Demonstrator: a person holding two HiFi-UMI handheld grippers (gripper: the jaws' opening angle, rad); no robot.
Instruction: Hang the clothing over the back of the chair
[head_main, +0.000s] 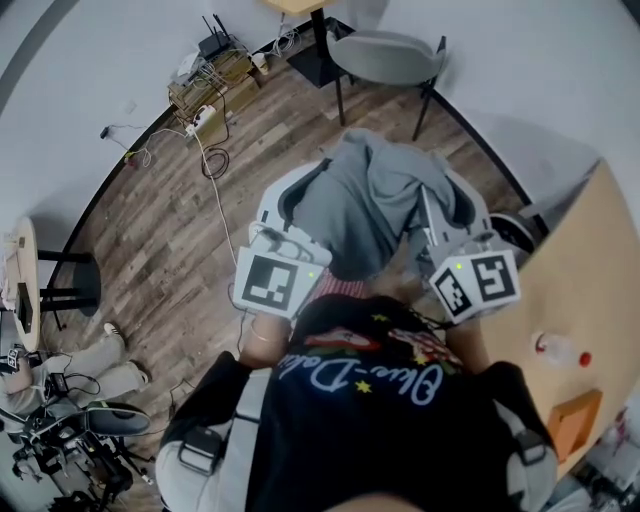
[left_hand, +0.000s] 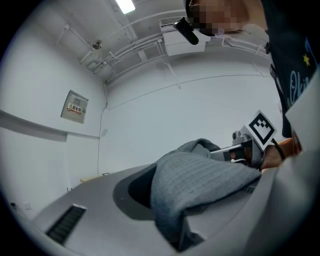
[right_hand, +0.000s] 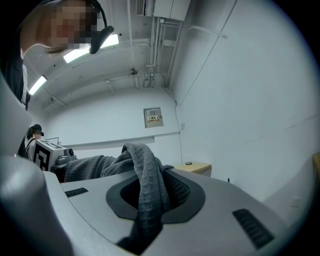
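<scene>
While the grey knit sweater (head_main: 355, 205) hangs in the air in front of the person, it is bunched up between the two grippers and its loose part droops down over the wooden floor (head_main: 170, 230). The left gripper (head_main: 300, 190) is clamped on one side of the sweater. In the left gripper view the ribbed cloth (left_hand: 195, 185) goes down into the gap between the jaws and is pinched there. The right gripper (head_main: 445, 195) is clamped on the other side. In the right gripper view a twisted fold of the cloth (right_hand: 145, 195) drops between its jaws and is squeezed tight. Both grippers point level, with the sweater stretched from one to the other. The chair (head_main: 385, 55), with a grey seat and thin black legs, stands farther ahead, well apart from the sweater, and nothing hangs on its back yet. To the person's right is a wooden surface (head_main: 590, 260) with a small clear bottle (head_main: 555, 348) and an orange box (head_main: 575, 420) on it. Far off by the wall, a black router (head_main: 212, 45) sits on a box, and white cables (head_main: 210, 155) trail across the floor.
</scene>
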